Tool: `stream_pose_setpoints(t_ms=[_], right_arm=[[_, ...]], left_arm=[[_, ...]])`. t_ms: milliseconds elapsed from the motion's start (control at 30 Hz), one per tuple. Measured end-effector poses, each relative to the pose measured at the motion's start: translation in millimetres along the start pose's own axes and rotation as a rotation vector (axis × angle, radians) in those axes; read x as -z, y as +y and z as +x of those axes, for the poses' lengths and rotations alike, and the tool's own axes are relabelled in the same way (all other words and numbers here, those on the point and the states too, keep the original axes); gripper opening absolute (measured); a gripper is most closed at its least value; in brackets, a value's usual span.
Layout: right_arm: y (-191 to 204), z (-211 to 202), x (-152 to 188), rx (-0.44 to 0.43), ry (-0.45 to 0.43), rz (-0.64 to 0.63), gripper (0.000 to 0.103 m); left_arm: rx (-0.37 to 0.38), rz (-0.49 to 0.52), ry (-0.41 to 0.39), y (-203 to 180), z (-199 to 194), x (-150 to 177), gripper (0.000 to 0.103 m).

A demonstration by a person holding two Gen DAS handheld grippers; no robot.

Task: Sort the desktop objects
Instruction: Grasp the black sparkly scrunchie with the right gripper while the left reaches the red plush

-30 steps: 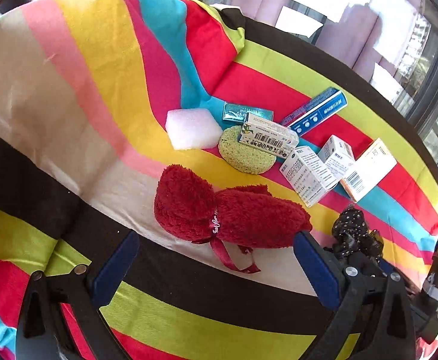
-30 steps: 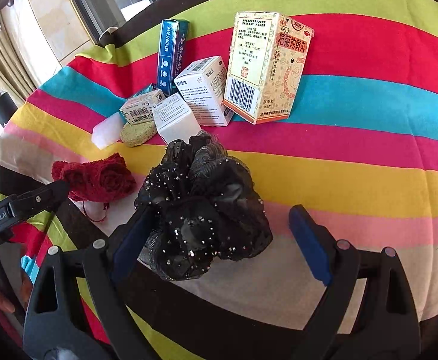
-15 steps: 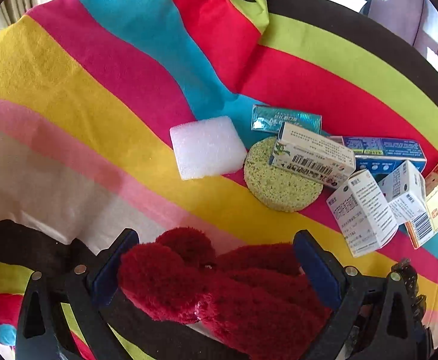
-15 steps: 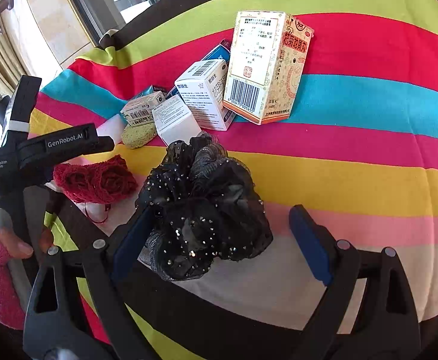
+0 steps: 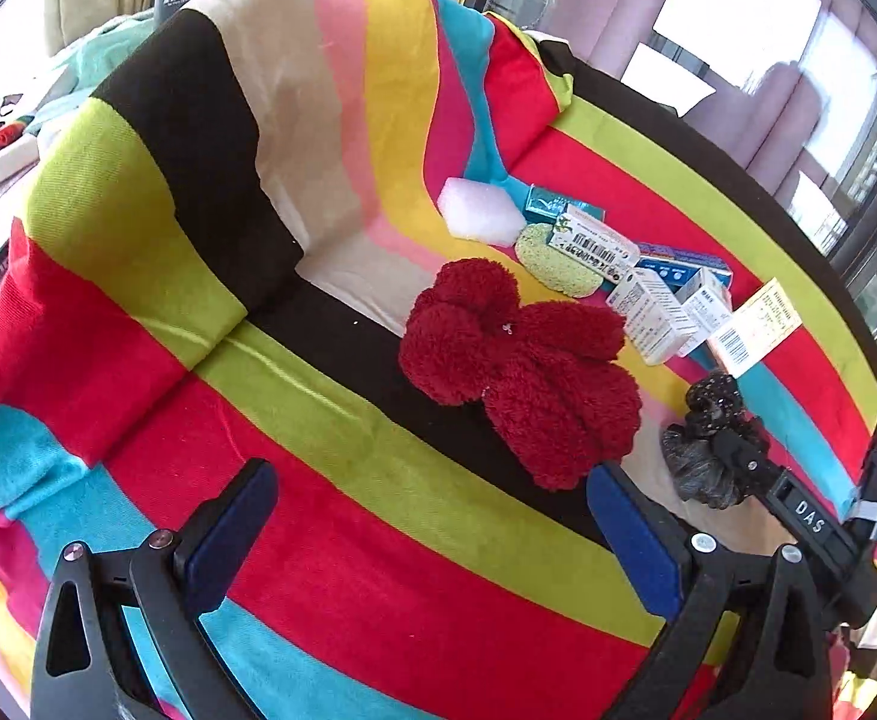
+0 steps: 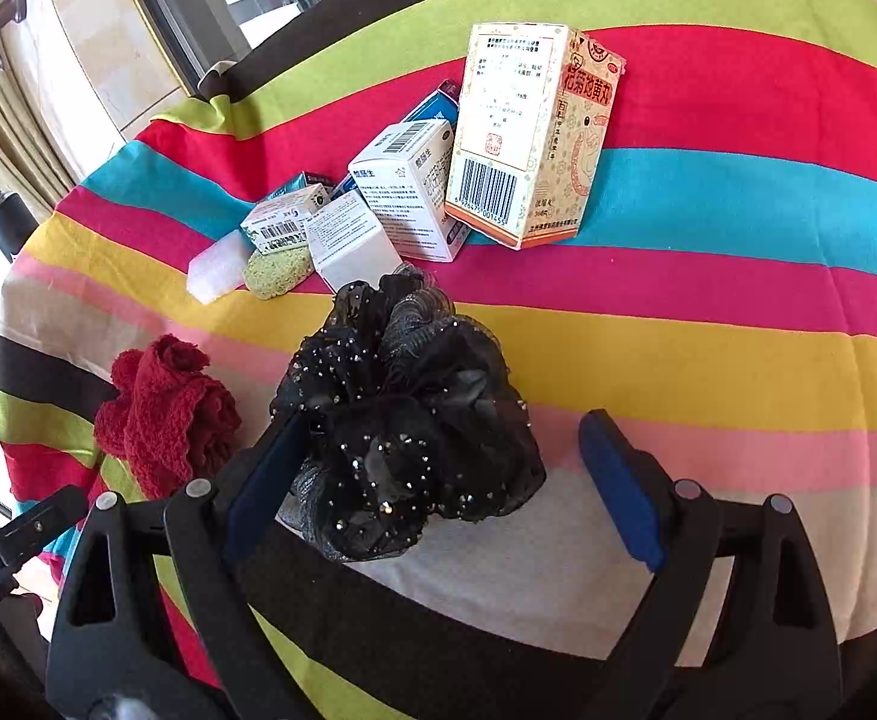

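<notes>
Striped cloth [image 5: 342,480] bare before wide-open left hand-held gripper [image 5: 432,516], right hand-held gripper [image 6: 438,480] wide-open around black scrunchie [image 6: 408,432]

The right gripper [image 5: 810,525] carried "DAS" in white letters on its black body, while the tall cream box [image 6: 534,132] showed a barcode numbered 6926475001455 (its red Chinese characters were large, the finer print too small to read).
</notes>
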State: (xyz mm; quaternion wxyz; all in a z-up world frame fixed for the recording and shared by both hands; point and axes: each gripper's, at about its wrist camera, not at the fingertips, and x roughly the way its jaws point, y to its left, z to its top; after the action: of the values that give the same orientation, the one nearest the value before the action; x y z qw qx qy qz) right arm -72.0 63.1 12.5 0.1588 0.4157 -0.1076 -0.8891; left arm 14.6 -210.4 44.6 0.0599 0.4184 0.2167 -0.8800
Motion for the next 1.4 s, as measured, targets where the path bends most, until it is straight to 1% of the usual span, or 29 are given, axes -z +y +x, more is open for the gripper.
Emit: stream_pose_setpoints(t_ms=[67,100,167,200,267,300,333,400,500,567,633,733,800,867,900,933,967,1000,1067,1100,1133,1200,1300,1333,1367,1400], right_arm=[[0.6,0.4,-0.2,0.003,0.002,-0.004,0.092],[0.6,0.5,-0.3,0.003,0.002,-0.004,0.092],[0.8,0.6,-0.4,0.004,0.002,-0.005,0.092],[0.9,0.7,-0.4,0.004,0.002,-0.005,0.092],[0.3,1.2,-1.3,0.002,0.003,-0.007,0.092],[0.1,1.5,-1.6,0.0,0.004,-0.007,0.092],[0.1,1.9,-2.1,-0.002,0.004,-0.009,0.092],[0.1,2.0,-2.1,-0.003,0.005,-0.009,0.092],[0.7,1.2,-1.3,-0.002,0.004,-0.008,0.093],[1.1,1.4,-1.5,-0.006,0.005,-0.011,0.093],[1.7,1.7,-1.4,-0.007,0.007,-0.014,0.093],[2.3,1.8,-1.3,-0.008,0.006,-0.016,0.092],[2.7,1.6,-1.1,-0.011,0.007,-0.018,0.086],[2.7,1.7,-1.0,-0.019,0.007,-0.017,0.072],[2.4,2.1,-1.0,-0.033,0.01,-0.016,0.068],[1.8,2.5,-0.8,-0.039,0.012,-0.014,0.06],[1.1,2.7,-0.7,-0.042,0.013,-0.01,0.056],[0.5,2.6,-0.4,-0.051,0.014,-0.008,0.054],[0.2,2.5,0.0,-0.06,0.016,-0.007,0.046],[0.6,1.9,0.3,-0.06,0.014,-0.008,0.044],[0.5,1.2,0.6,-0.06,0.012,-0.009,0.04],[0.1,0.4,1.0,-0.056,0.009,-0.005,0.038],[1.5,-0.7,1.8,-0.049,0.008,-0.012,0.036],[2.8,-2.2,2.3,-0.043,0.002,-0.019,0.033],[4.4,-5.6,3.2,-0.033,-0.009,-0.029,0.029],[6.9,-10.2,5.2,-0.017,-0.022,-0.042,0.029]], left_arm=[[0.053,-0.113,0.0,-1.1,6.1,-6.9,0.103],[0.065,-0.176,-0.011,-3.3,6.5,-9.8,0.103],[0.058,-0.29,-0.032,-7.3,14.6,-14.9,0.103],[0.052,-0.328,-0.036,-11.2,20.4,-16.7,0.103],[0.029,-0.384,-0.008,-21.6,37.0,-19.3,0.103],[0.035,-0.409,0.008,-26.6,43.8,-19.5,0.103],[0.026,-0.423,0.013,-32.3,50.1,-19.8,0.103],[-0.041,-0.433,0.004,-42.1,60.1,-21.6,0.103],[-0.111,-0.485,-0.029,-44.5,70.8,-26.6,0.103],[-0.17,-0.483,-0.046,-46.0,76.8,-34.9,0.103],[-0.201,-0.461,-0.04,-46.2,82.3,-43.0,0.103],[-0.204,-0.362,-0.023,-48.7,87.5,-47.2,0.103],[-0.199,-0.265,-0.018,-53.4,87.7,-42.5,0.102],[-0.205,-0.172,-0.027,-57.3,85.2,-34.6,0.097],[-0.204,-0.135,-0.034,-58.0,83.0,-30.3,0.093],[-0.195,-0.11,-0.041,-57.5,80.3,-26.3,0.09],[-0.181,-0.092,-0.047,-56.1,77.2,-22.9,0.088],[-0.162,-0.077,-0.052,-54.2,74.4,-19.8,0.086],[-0.138,-0.036,-0.053,-51.6,70.4,-15.1,0.083],[-0.122,-0.016,-0.052,-50.5,68.6,-13.1,0.081],[-0.097,0.002,-0.048,-49.4,66.4,-11.2,0.077],[-0.057,0.044,-0.043,-47.9,62.1,-7.4,0.075],[-0.028,0.106,-0.051,-44.5,51.5,-2.1,0.073],[-0.023,0.117,-0.052,-52.6,51.9,-0.7,0.072],[-0.015,0.124,-0.05,-51.3,49.2,0.7,0.072],[-0.004,0.127,-0.045,-54.0,49.0,-0.6,0.07]])
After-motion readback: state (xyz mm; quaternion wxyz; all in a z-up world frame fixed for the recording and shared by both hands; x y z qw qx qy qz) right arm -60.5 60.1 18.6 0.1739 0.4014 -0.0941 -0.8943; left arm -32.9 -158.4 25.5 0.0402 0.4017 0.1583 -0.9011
